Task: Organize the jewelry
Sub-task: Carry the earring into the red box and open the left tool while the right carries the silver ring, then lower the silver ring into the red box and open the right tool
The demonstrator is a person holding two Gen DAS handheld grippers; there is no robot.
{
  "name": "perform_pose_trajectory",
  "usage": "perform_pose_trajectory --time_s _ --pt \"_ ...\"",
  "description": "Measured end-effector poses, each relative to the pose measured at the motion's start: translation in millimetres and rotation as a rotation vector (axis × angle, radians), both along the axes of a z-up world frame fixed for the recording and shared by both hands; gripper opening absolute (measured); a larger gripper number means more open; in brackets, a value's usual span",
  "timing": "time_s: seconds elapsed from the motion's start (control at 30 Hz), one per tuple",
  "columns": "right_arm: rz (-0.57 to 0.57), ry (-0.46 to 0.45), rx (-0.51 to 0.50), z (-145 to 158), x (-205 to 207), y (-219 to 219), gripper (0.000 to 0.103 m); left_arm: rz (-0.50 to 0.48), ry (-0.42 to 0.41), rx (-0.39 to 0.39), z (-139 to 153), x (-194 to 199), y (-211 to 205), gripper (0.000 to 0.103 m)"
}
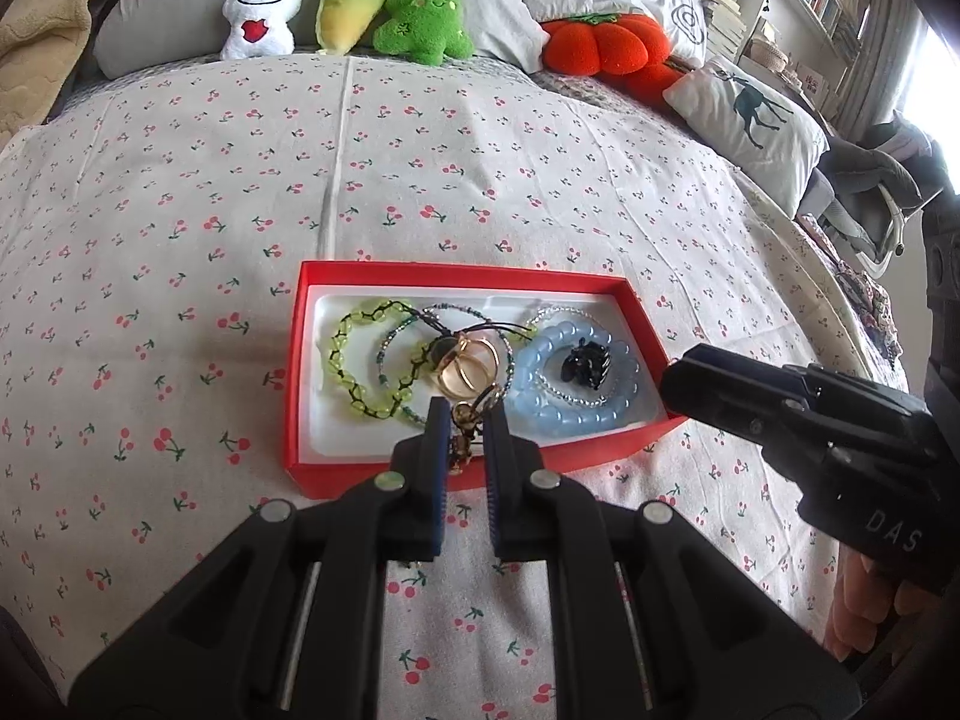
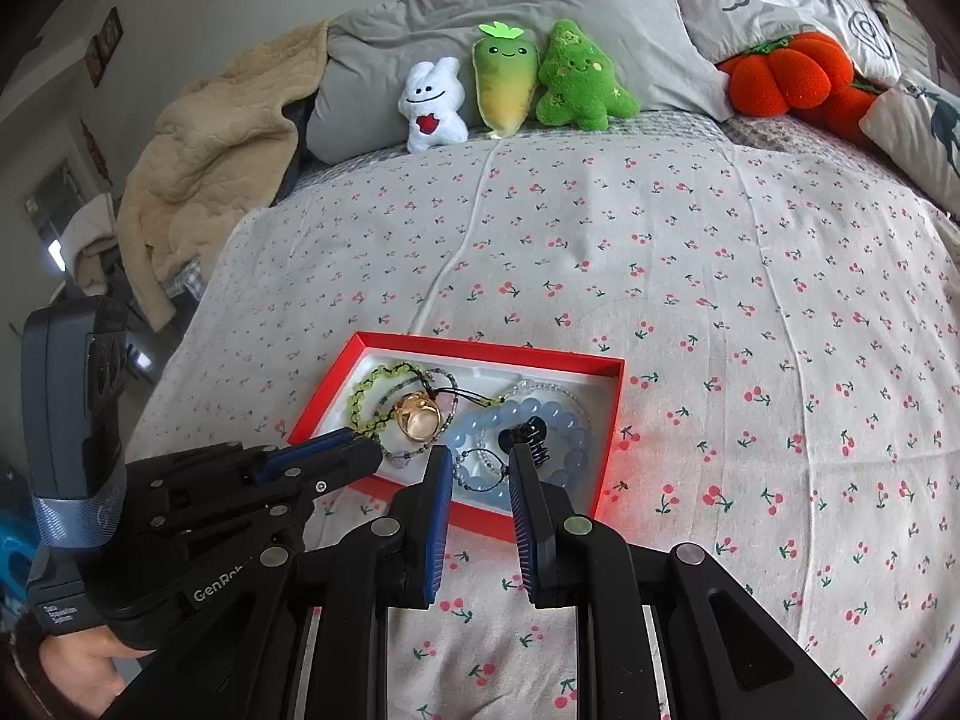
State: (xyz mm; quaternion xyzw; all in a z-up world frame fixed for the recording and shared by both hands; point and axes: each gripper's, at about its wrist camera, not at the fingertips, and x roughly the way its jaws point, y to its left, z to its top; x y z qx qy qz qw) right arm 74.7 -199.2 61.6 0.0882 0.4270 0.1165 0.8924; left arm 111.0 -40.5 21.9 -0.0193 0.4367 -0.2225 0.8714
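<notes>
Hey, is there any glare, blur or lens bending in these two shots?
Left wrist view: blown-out window glare at right, bed edges bowed by the fisheye. Right wrist view: red glow beside the red box, dark vignetted corners; both stay sharp.

Matte black tongs point(image 2: 480, 468) with ribbed blue pads point(image 2: 443, 516), silver pivot bolts, white "GenRob" lettering; bare skin.

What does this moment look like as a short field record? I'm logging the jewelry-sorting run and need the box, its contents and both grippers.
surface: bed with cherry-print sheet
container: red box, open, white lining
contents: green bead bracelet, gold ring piece, blue bead bracelet, black hair claw
left gripper: at the box's near edge, a small gold-toned chain piece between its fingers; contact unclear
right gripper: open, over the box's near edge by the blue bracelet
background: plush toys by the pillows
</notes>
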Motion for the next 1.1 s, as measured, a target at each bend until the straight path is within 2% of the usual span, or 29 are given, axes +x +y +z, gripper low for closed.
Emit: perform_pose_trajectory --time_s 0.2,0.27,0.33,0.47,0.57,0.63,0.83,1.1 --pt "-0.033 0.017 0.030 -3.2 4.0 -9.2 0.020 0.005 -0.002 0.000 -0.5 -0.1 -0.4 0.015" --pt "-0.040 0.023 0.038 -3.7 5.2 -11.2 0.020 0.005 -0.001 -0.007 2.9 -2.7 1.4 0.030" --pt "-0.046 0.026 0.042 -3.5 7.0 -11.7 0.020 0.008 -0.002 -0.015 8.2 -6.2 4.5 0.040" --pt "-0.054 0.032 0.050 -3.3 11.5 -10.2 0.019 0.015 0.001 -0.028 18.9 -14.2 17.5 0.054" --pt "-0.060 0.036 0.051 -3.4 16.8 -6.2 0.019 0.047 0.029 -0.028 21.5 -14.7 33.3 0.066" --pt "-0.064 0.039 0.050 -3.7 21.2 -2.6 0.019 0.079 0.058 -0.014 18.4 -13.8 44.6 0.070" --pt "-0.074 0.054 0.048 -6.9 36.1 7.3 0.019 0.128 0.135 0.047 2.3 -15.1 64.5 0.074" --pt "-0.092 0.087 0.069 -15.9 56.4 18.4 0.019 0.140 0.241 -0.074 -7.1 -11.7 91.1 0.075"
